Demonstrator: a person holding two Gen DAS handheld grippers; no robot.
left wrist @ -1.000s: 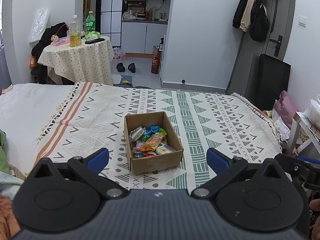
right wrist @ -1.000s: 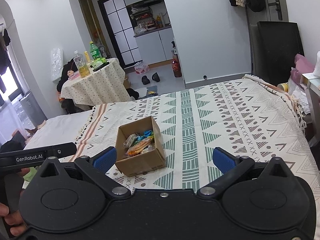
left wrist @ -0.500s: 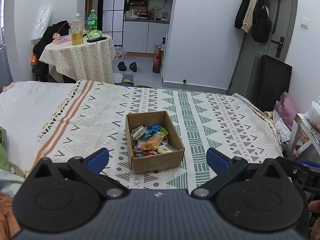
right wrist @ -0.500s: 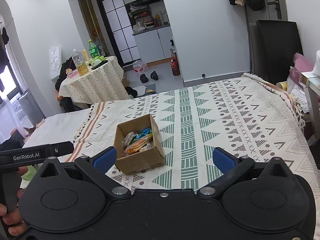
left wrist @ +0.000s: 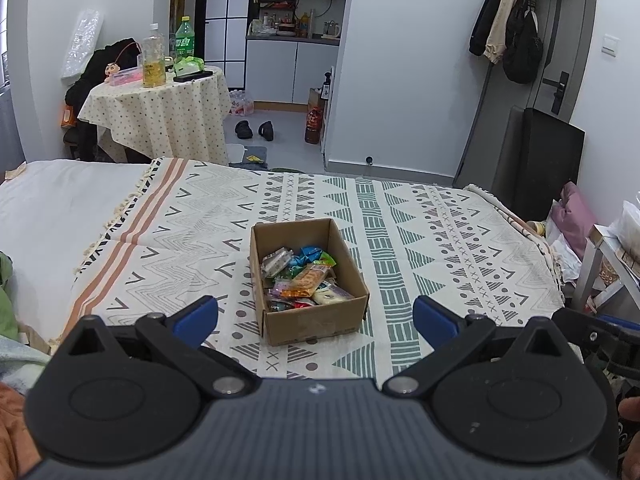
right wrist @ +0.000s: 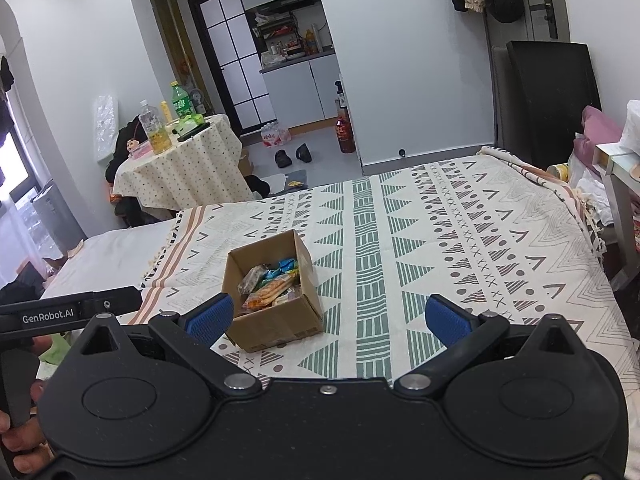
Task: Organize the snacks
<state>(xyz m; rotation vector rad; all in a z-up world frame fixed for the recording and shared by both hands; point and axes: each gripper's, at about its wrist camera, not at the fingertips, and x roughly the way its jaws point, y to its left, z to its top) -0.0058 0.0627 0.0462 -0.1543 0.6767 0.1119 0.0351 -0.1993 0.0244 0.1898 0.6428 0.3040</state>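
Both sets of jaws are spread wide with nothing between them. Left gripper [left wrist: 316, 314] hangs above the near edge of the bed, and its blue fingertips [left wrist: 196, 314] sit either side of the cardboard box [left wrist: 316, 322] from its camera's angle, but well short of it, not touching. Right gripper [right wrist: 327, 318] is just as wide apart and just as empty, held a bit further right, so the box [right wrist: 276, 326] shows up close to its left pad.

Box sits on the patterned blanket [left wrist: 420, 248], roughly mid-bed, open top, with a heap of wrapped snacks [left wrist: 300, 280] inside. Orange, blue and green wrappers, plus a pale one near the front corner; can't really count them, they're piled on each other.

Off to the left past the bed there's a round table [left wrist: 160, 116] with a dotted cloth and a few bottles [left wrist: 154, 60] on it. From the right camera you can see a hand [right wrist: 18, 446] gripping the left tool's handle.
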